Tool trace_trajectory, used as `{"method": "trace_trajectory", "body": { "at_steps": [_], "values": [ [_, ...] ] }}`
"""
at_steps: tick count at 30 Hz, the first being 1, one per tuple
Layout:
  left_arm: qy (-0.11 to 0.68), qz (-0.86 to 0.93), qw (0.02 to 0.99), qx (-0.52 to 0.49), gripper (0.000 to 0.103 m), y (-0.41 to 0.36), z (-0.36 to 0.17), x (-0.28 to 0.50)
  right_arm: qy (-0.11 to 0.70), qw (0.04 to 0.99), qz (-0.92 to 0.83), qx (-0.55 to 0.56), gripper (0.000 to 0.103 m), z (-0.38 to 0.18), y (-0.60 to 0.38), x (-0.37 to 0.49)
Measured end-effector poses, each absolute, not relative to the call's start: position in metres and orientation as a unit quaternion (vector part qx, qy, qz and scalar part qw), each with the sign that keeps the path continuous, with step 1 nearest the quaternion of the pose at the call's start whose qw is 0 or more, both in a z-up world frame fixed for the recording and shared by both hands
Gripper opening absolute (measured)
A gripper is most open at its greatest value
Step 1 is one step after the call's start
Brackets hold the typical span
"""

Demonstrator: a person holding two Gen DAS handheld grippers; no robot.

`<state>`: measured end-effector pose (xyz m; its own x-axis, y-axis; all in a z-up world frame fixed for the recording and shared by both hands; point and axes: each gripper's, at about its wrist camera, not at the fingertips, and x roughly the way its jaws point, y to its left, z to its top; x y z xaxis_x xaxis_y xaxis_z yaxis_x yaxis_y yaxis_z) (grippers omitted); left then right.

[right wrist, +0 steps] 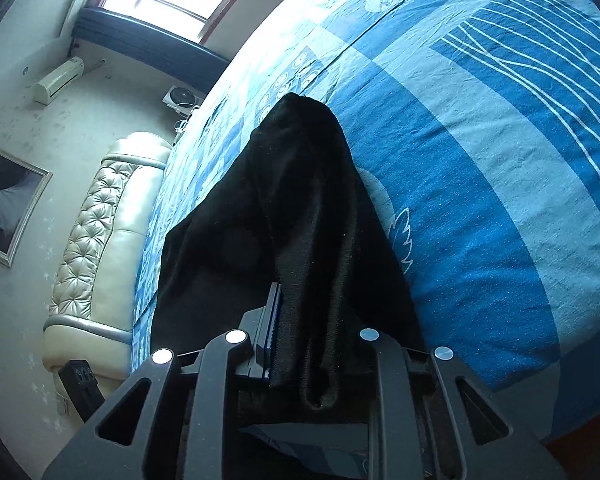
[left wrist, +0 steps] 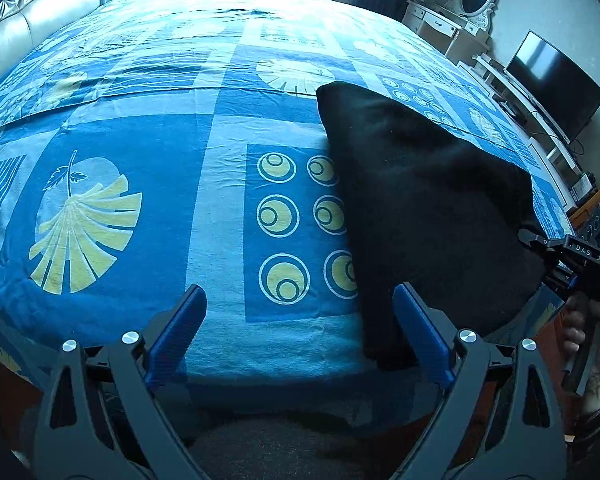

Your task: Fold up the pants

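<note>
White letters "DAS" stand on the black body of the right claw (left wrist: 540, 246), nothing else legible.

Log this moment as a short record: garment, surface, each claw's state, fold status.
garment: black pants, one end raised off the bed
surface: blue patterned bedsheet
left claw: open, empty, its right finger beside the pants' near edge
right claw: shut on the pants' fabric
fold status: in progress, not laid flat
</note>
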<state>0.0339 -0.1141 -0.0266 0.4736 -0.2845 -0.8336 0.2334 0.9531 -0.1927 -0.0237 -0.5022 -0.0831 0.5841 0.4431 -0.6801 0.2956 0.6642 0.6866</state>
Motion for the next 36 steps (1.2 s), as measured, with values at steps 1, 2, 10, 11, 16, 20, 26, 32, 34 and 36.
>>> {"method": "trace_trajectory", "body": {
  "at_steps": [1, 2, 10, 11, 16, 20, 26, 32, 34, 36],
  "values": [
    [0.491, -0.150, 0.858, -0.025, 0.094, -0.114, -0.027, 0.034, 0.454, 0.792, 0.047, 0.406, 0.023, -0.082, -0.501, -0.023],
    [0.492, -0.149, 0.858, -0.025, 0.094, -0.113, -0.027, 0.034, 0.454, 0.792, 0.047, 0.406, 0.023, -0.082, -0.501, -0.022],
    [0.496, -0.144, 0.856, -0.024, 0.094, -0.111, -0.031, 0.036, 0.450, 0.789, 0.051, 0.415, 0.026, -0.082, -0.506, -0.027],
    [0.496, -0.144, 0.856, -0.022, 0.094, -0.111, -0.032, 0.036, 0.450, 0.789, 0.050, 0.415, 0.027, -0.081, -0.507, -0.028],
    [0.502, -0.145, 0.852, -0.019, 0.094, -0.104, -0.033, 0.040, 0.448, 0.791, 0.033, 0.416, 0.034, -0.072, -0.520, -0.038],
    [0.519, -0.181, 0.826, -0.119, 0.094, -0.072, -0.034, 0.045, 0.430, 0.798, -0.024, 0.421, 0.075, -0.058, -0.533, -0.053],
    [0.556, -0.248, 0.752, -0.253, 0.094, -0.057, -0.051, 0.060, 0.418, 0.761, 0.023, 0.495, 0.075, -0.074, -0.538, -0.057],
    [0.566, -0.279, 0.741, -0.231, 0.094, -0.090, -0.059, 0.061, 0.450, 0.763, 0.035, 0.464, 0.076, -0.081, -0.517, -0.049],
    [0.571, -0.285, 0.734, -0.230, 0.094, -0.100, -0.063, 0.062, 0.452, 0.762, 0.036, 0.463, 0.077, -0.084, -0.514, -0.048],
    [0.575, -0.292, 0.727, -0.236, 0.094, -0.108, -0.066, 0.064, 0.454, 0.762, 0.039, 0.461, 0.078, -0.085, -0.513, -0.046]
  ]
}}
